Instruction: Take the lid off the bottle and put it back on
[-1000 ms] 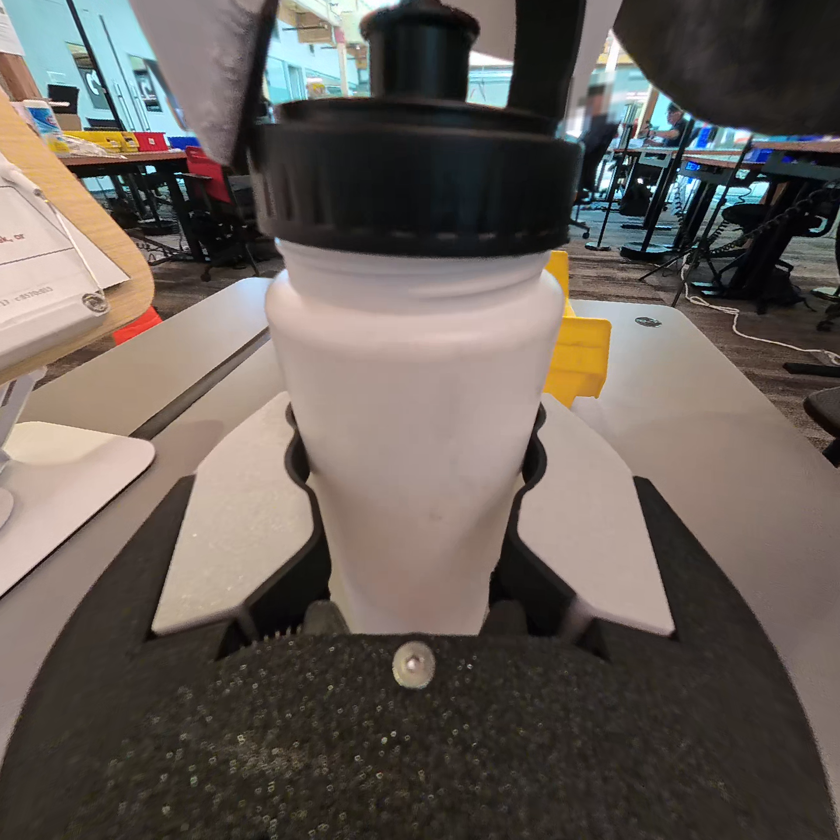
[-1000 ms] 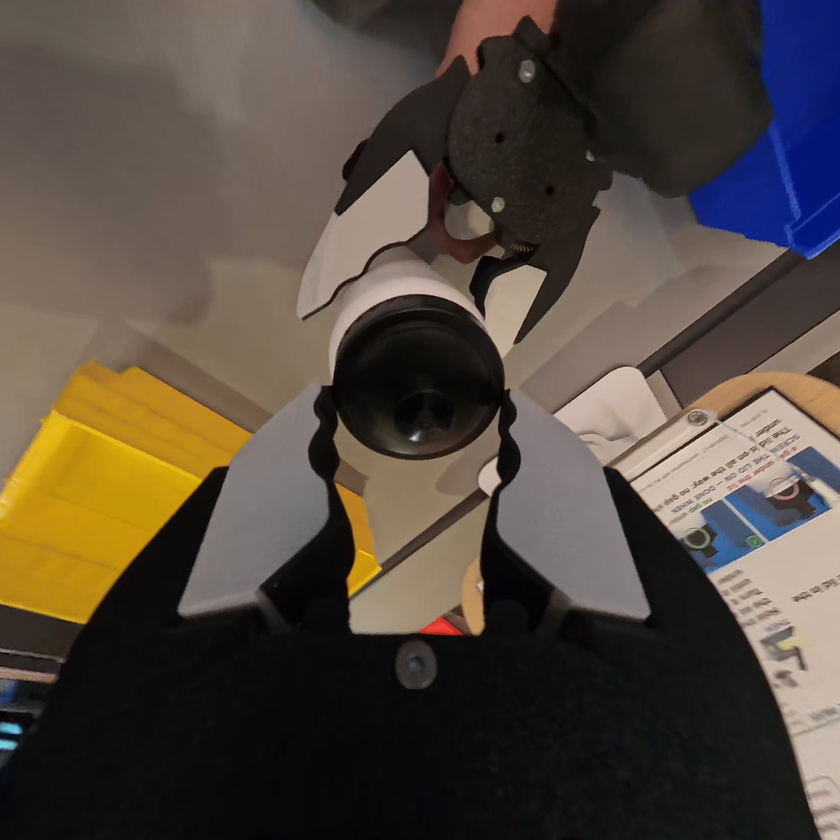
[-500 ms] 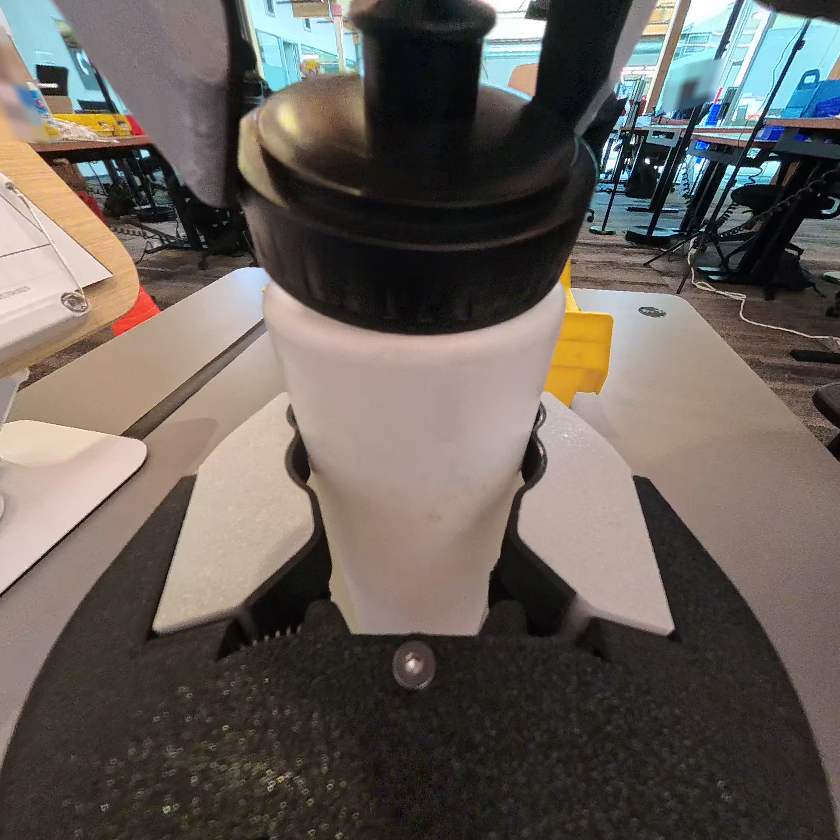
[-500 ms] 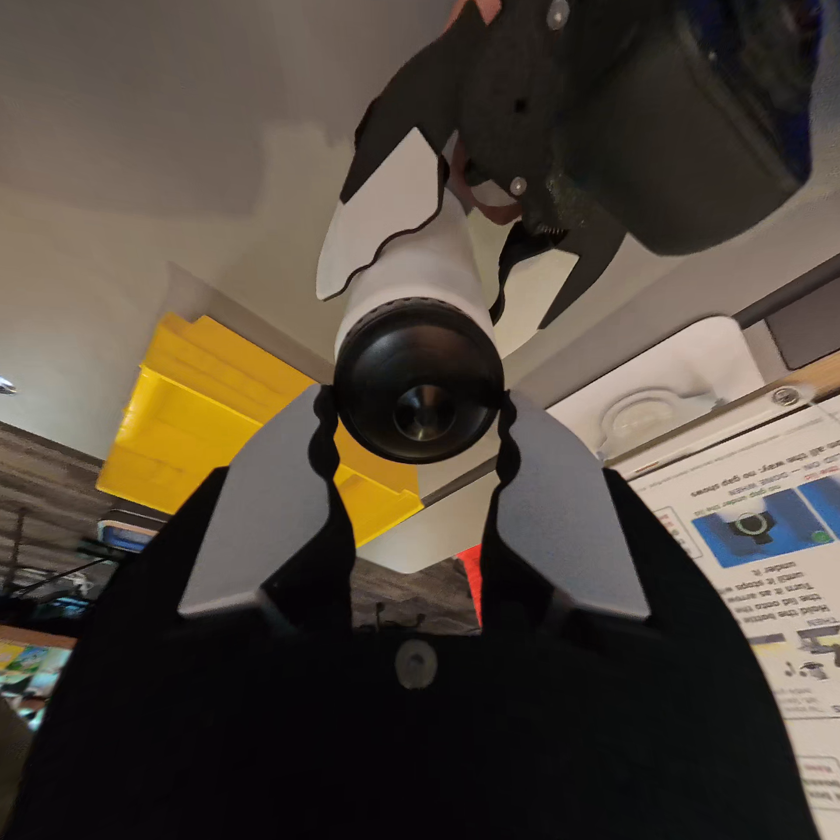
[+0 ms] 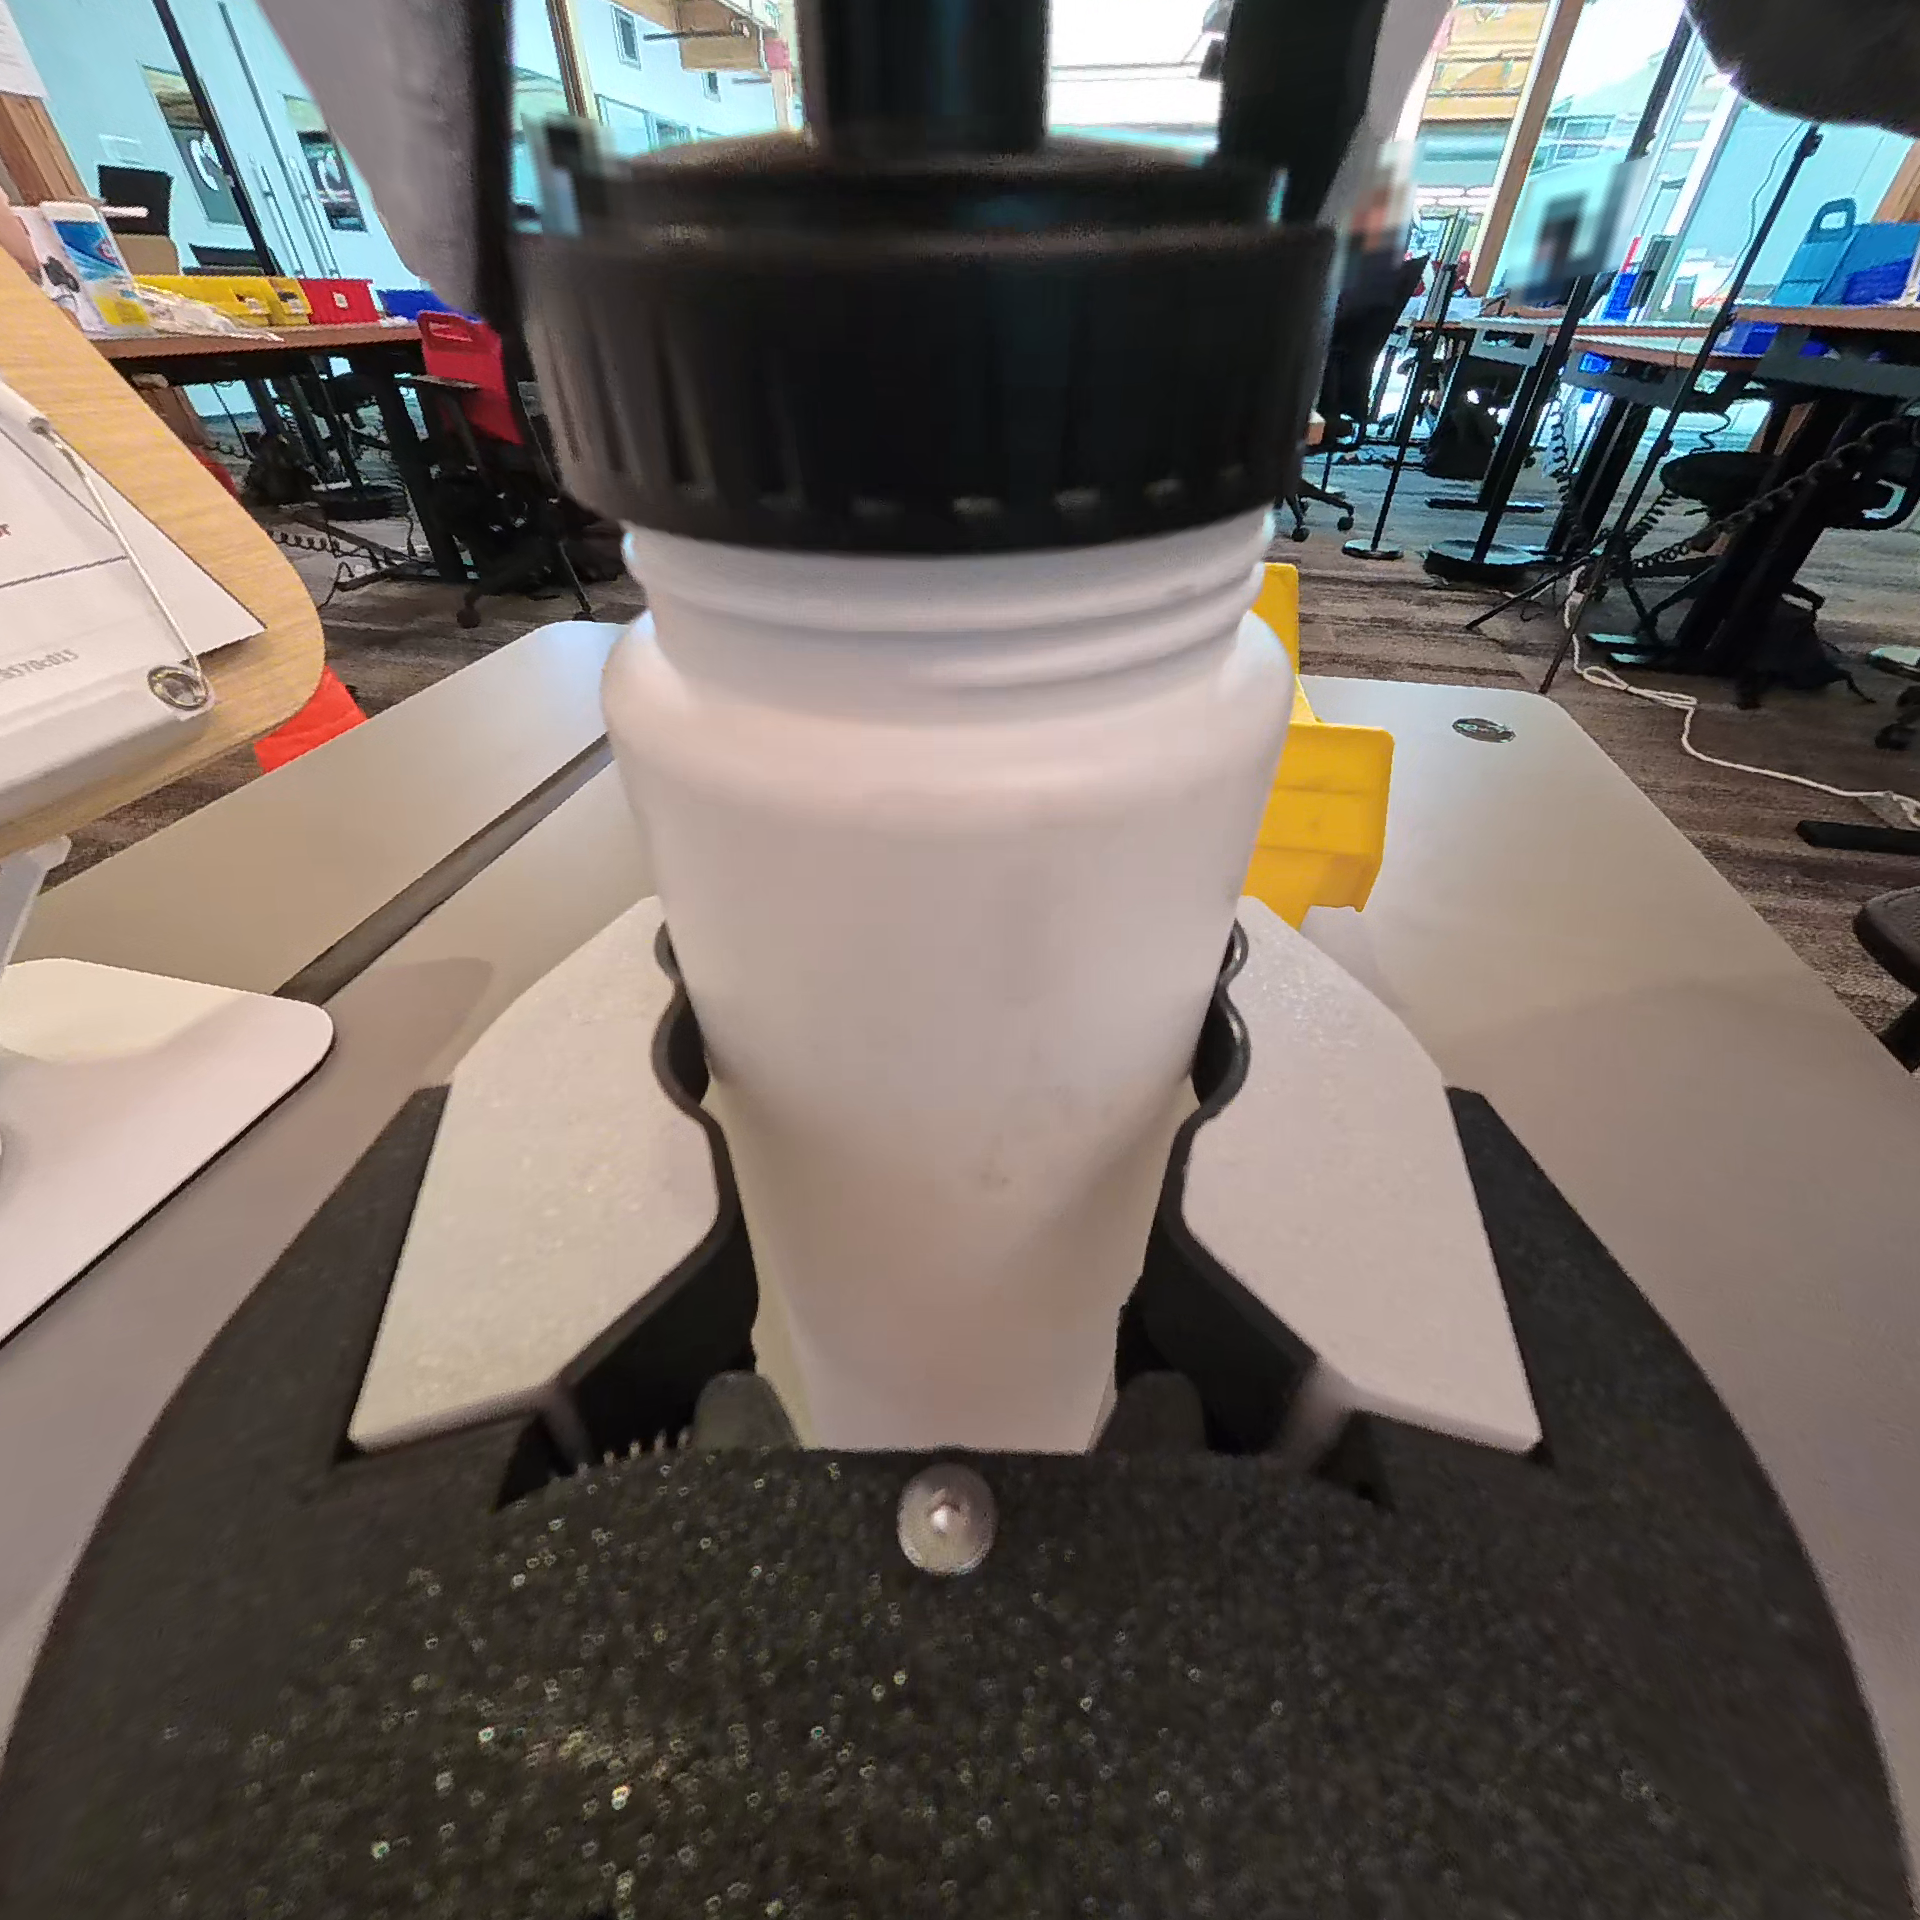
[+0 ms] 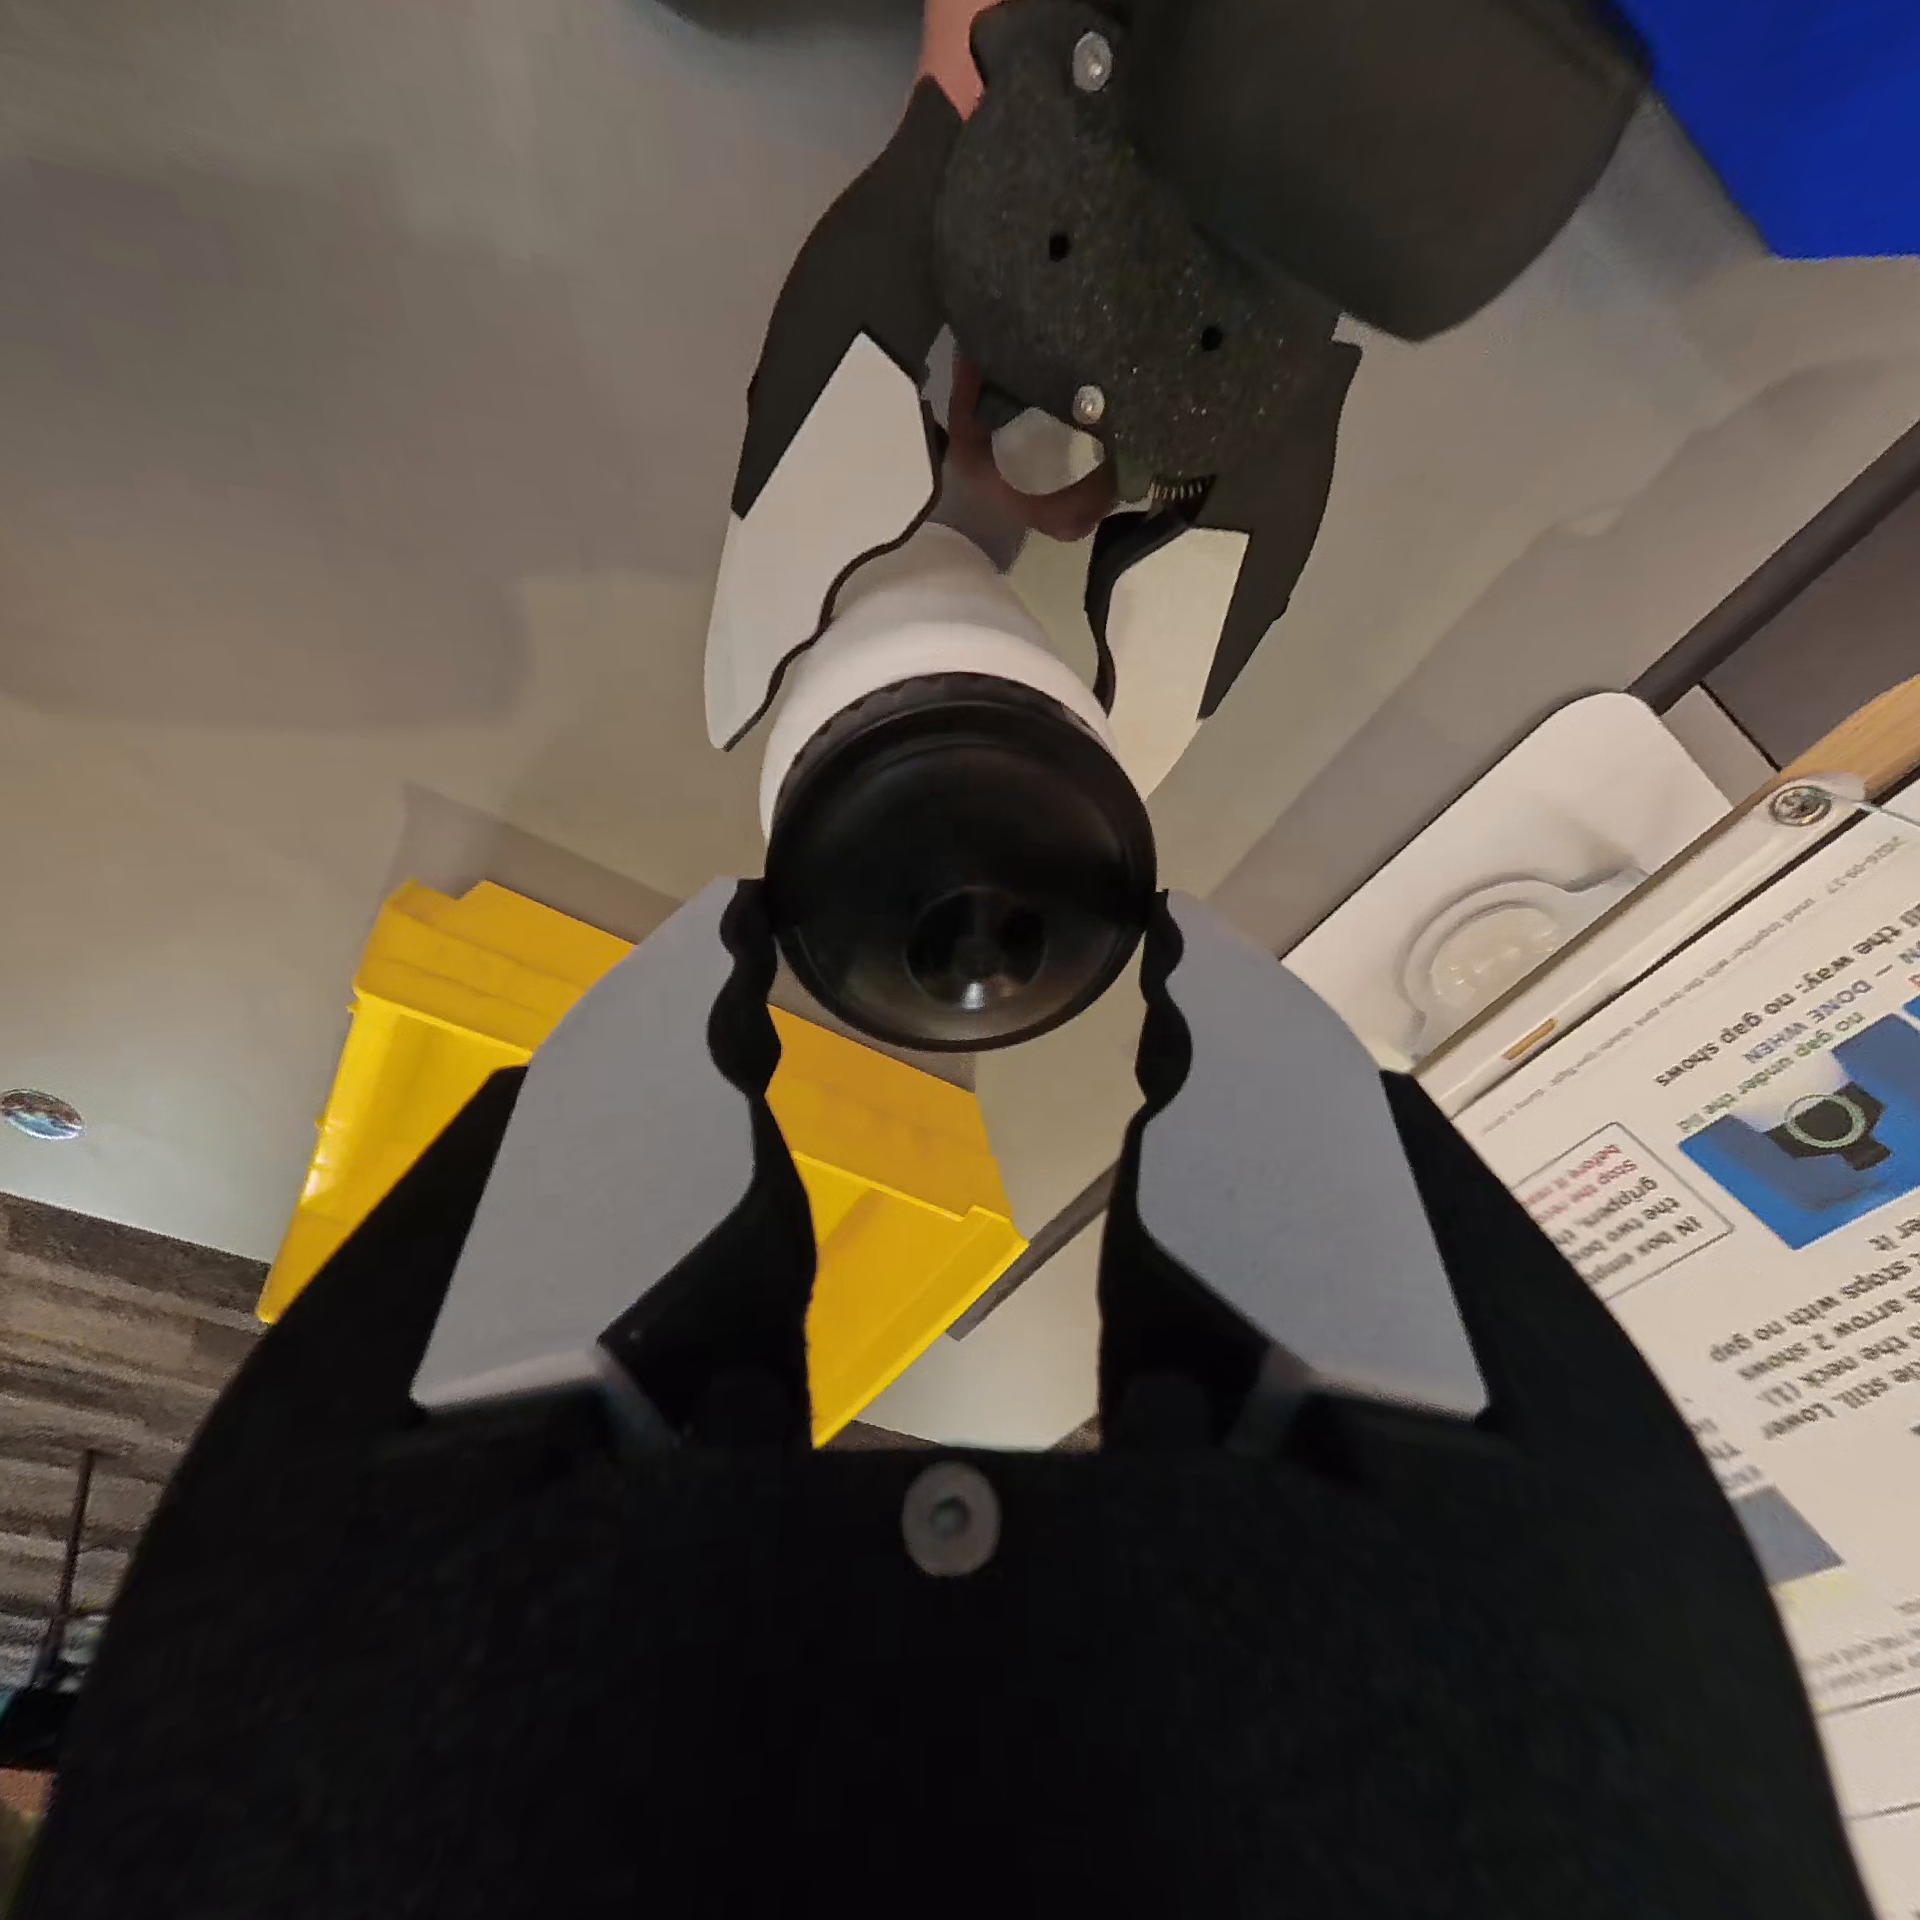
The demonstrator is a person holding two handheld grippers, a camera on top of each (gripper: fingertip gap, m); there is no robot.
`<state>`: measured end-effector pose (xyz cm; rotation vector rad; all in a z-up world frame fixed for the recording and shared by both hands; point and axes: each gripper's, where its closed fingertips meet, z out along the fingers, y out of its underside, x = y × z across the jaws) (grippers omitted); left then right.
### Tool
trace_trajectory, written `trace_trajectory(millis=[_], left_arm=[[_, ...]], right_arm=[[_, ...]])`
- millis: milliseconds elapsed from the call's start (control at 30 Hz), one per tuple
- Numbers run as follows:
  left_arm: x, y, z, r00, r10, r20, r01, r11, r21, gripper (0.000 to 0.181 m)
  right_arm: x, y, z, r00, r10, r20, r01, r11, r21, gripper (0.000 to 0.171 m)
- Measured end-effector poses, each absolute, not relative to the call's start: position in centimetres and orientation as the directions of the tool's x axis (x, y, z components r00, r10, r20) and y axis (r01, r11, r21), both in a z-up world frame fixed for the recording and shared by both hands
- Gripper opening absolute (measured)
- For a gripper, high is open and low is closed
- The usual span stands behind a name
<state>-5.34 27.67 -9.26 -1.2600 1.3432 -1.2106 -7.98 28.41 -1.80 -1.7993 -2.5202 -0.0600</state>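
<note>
Left wrist view: my left tool (image 5: 951,1049) is clamped on the lower body of the white bottle (image 5: 945,935), which stands upright above the grey tabletop (image 5: 1558,935). Whether its base touches the surface I cannot tell. Overhead, the black ribbed lid (image 5: 925,395) sits on the neck, with a band of bare white thread showing beneath its rim, so I judge it only partly screwed on. Whether it is coming off or going back on, these views alone do not say.

From the right wrist view, my right tool (image 6: 951,935) grips the lid's rim from above, its wavy pads pressed to opposite sides, and the spout sits at the centre.

I judge the bottle light and fairly stiff plastic, smooth enough to spin in a loose grip, so a hold low on the tapered body is sound. On the lid, the ribbed skirt is the place to hold, since its ridges give purchase for twisting. Squeezing too hard could bind the thread.

Nothing shows what the opaque bottle contains. Behind it a yellow bin (image 6: 644,1122) rests on the tabletop, its contents out of sight. A printed instruction sheet (image 6: 1714,1195) stands to one side.
</note>
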Motion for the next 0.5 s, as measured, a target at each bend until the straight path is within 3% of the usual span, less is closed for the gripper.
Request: trace_trajectory(millis=[333,500], left_arm=[[-5.3,27.64,-9.26,-0.074,-0.997,0.009,-0.111,-0.001,-0.994,0.093],[-5.16,27.58,-9.26,-0.072,-0.997,0.005,-0.113,0.003,-0.994,0.093]], right_arm=[[-7.97,28.28,-2.24,-0.322,0.942,0.091,0.944,0.327,-0.042,0.068],[-7.79,28.15,-2.25,-0.234,0.971,0.045,0.972,0.235,-0.023,0.068]])
